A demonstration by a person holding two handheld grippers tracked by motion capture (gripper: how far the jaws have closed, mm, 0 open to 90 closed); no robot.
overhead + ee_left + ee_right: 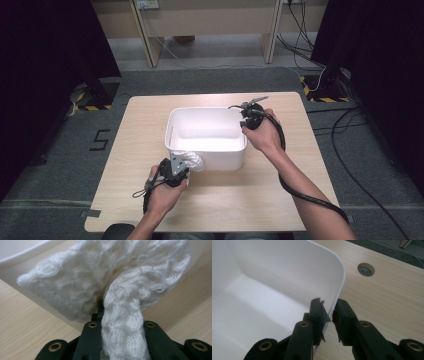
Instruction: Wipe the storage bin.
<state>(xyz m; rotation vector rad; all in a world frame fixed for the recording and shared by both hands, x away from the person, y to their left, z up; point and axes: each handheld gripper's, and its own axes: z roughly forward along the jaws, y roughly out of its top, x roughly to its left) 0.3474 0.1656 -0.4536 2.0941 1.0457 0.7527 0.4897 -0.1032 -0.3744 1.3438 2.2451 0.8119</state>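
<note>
Your light wooden table [220, 200] carries one white bin [206, 150], sitting just beyond the middle, its base flat on the wood.

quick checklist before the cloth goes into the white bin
1. Left tongs shut on the white knit cloth: ok.
2. Right tongs astride the white bin rim, one jaw inside, one outside: ok.
3. Right tongs actually pinching the rim: cannot tell.
4. Bin interior free for the cloth: ok.
5. Cloth over the rim: not ok, it hangs at the outer near-left corner.
6. Bin fully on the table: ok.
</note>
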